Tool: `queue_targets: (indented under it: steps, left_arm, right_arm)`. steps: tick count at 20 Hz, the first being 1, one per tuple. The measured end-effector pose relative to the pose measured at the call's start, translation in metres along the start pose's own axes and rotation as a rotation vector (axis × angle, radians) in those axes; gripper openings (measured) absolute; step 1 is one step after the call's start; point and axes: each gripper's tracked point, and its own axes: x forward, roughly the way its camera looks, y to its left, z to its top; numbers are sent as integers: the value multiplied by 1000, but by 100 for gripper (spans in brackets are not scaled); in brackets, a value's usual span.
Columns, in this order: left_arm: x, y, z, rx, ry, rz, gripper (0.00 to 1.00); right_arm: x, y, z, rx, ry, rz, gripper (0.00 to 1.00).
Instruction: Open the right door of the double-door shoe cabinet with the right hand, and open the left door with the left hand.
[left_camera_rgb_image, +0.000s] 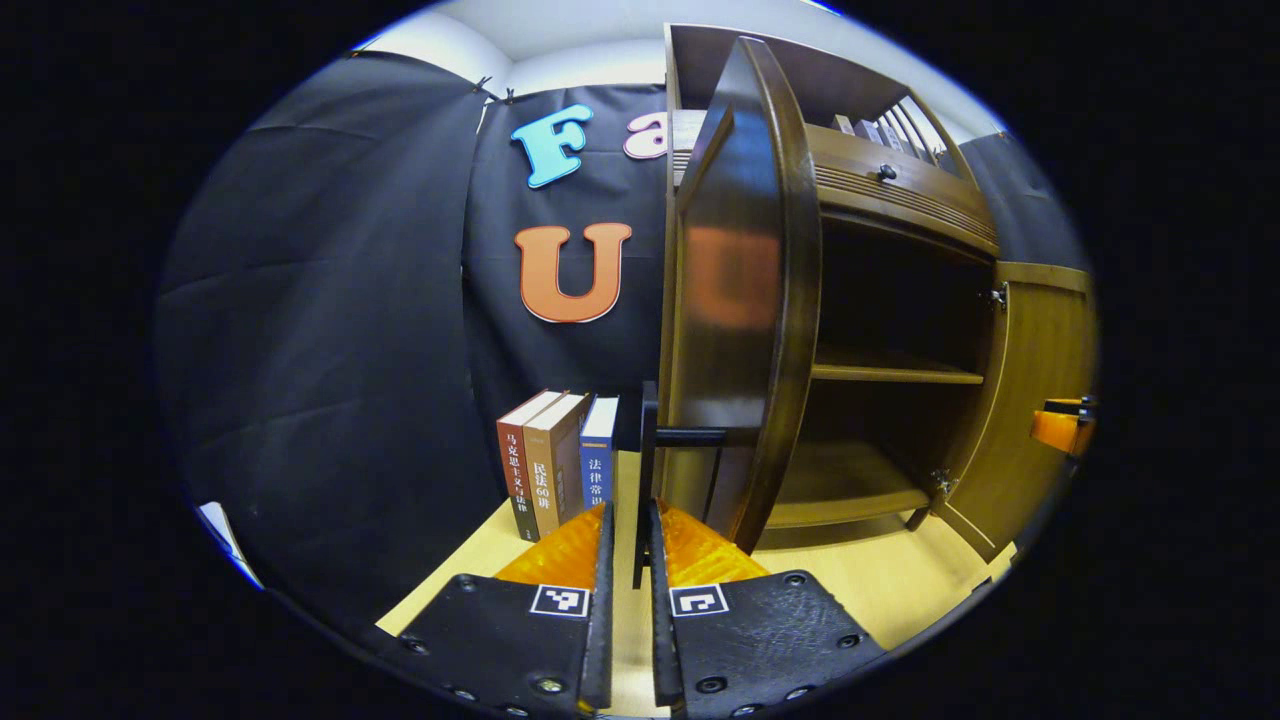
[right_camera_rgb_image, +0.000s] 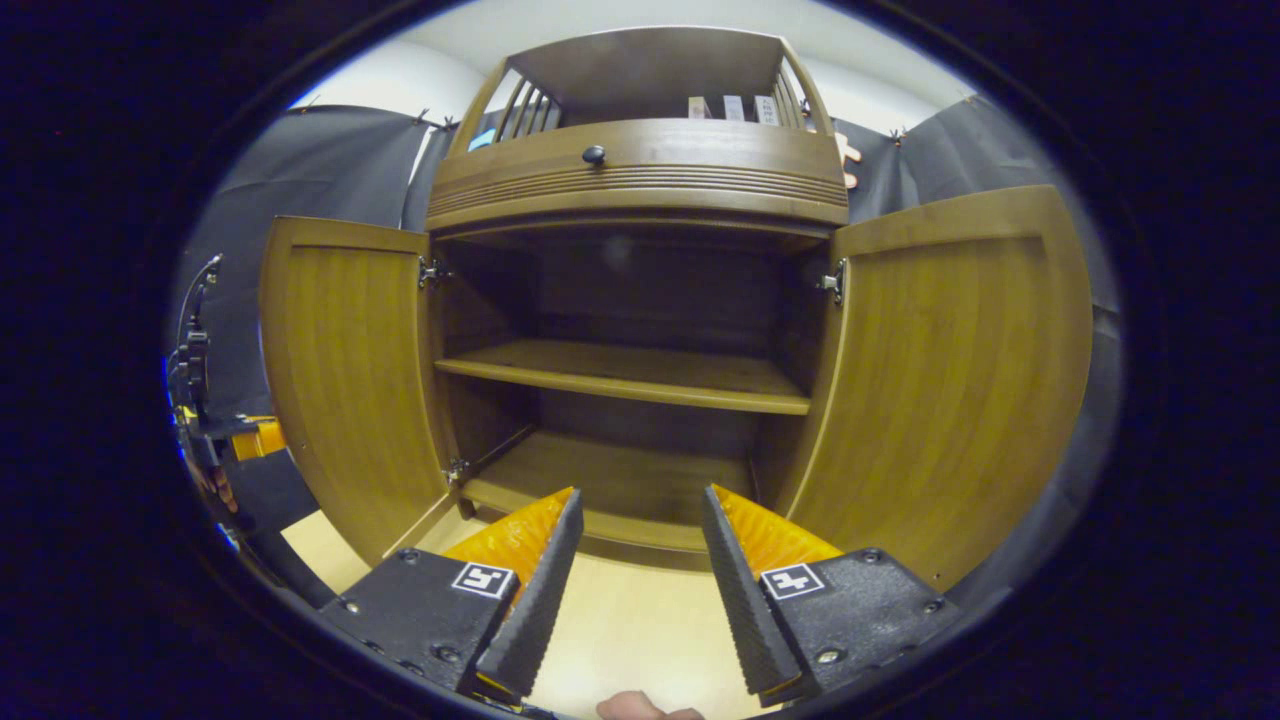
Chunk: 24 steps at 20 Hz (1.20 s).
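My left gripper (left_camera_rgb_image: 630, 520), in the left gripper view, has its two fingers close together with only a narrow slot between them. In that slot stands a thin dark upright, a handle (left_camera_rgb_image: 648, 440) with a short crossbar running to the left door (left_camera_rgb_image: 745, 300). Whether the pads actually press on it I cannot tell. The left door is swung out and shows nearly edge-on, its glossy outer face toward me. Left of the door, three books (left_camera_rgb_image: 558, 460) stand upright on the pale tabletop (left_camera_rgb_image: 880, 580), spines outward, close beside the handle. Beyond the door edge lies the open shoe cabinet (left_camera_rgb_image: 880, 300) with its middle shelf (left_camera_rgb_image: 890, 373). The right door (left_camera_rgb_image: 1030, 420) stands open at the far side. My other gripper appears as a small shape at that door's outer edge.

My right gripper (right_camera_rgb_image: 635, 520), in the right gripper view, has its fingers spread wide apart and holds nothing. It hangs over the tabletop (right_camera_rgb_image: 630, 630) in front of the cabinet's bottom edge. This view faces the shoe cabinet (right_camera_rgb_image: 640, 170) squarely. Both doors stand open, left door (right_camera_rgb_image: 350, 370) and right door (right_camera_rgb_image: 960, 370), inner faces toward me. The middle shelf (right_camera_rgb_image: 630, 372) and bottom shelf (right_camera_rgb_image: 610, 470) are bare. A drawer front with a small knob (right_camera_rgb_image: 594, 154) sits above. The left gripper (right_camera_rgb_image: 245, 437) shows behind the left door's outer edge.
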Motion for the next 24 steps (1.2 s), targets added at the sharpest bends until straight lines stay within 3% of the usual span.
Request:
queue_targets:
  steps: [3, 5, 6, 10, 11, 12, 15, 17, 18, 19, 20, 22, 23, 24]
  left_arm:
    - [-8, 13, -1, 13, 8, 45, 15]
    - [-14, 30, -1, 28, 7, 118, 8]
    - [-18, 34, 1, 30, 3, 138, 7]
    - [-32, 19, 13, -35, -28, 118, 4]
    - [-35, 11, 16, -44, -34, 107, 15]
    - [-36, 7, 19, -36, -42, 98, 33]
    - [-42, -29, 41, 10, -90, 39, 55]
    - [-40, -58, 50, 23, -99, -18, 54]
    - [-41, -69, 58, 27, -113, -39, 70]
    - [-43, -82, 64, 26, -124, -64, 72]
    - [-45, -94, 71, 24, -141, -87, 67]
    - [-45, -118, 86, 10, -164, -139, 94]
    - [-46, -125, 93, 4, -176, -155, 76]
    - [-46, -132, 97, -4, -187, -167, 86]
  right_arm:
    - [4, 0, 0, -1, 3, -6, 77]
    - [3, 1, 1, -3, -3, -7, 80]
    - [1, 2, 2, -4, -6, -8, 77]
    - [-8, 3, 6, -3, -28, -15, 77]
    - [-12, 3, 7, 1, -35, -16, 77]
    - [-15, 1, 11, 9, -44, -21, 77]
    - [-28, -6, 21, 23, -84, -43, 77]
    - [-36, -16, 37, 31, -117, -58, 80]
    - [-40, -21, 46, 39, -134, -59, 80]
    - [-43, -22, 52, 45, -144, -57, 81]
    - [-47, -26, 58, 51, -154, -59, 81]
    - [-56, -36, 70, 60, -179, -72, 91]
    - [-60, -42, 76, 63, -192, -83, 92]
    - [-65, -46, 80, 65, -200, -93, 92]
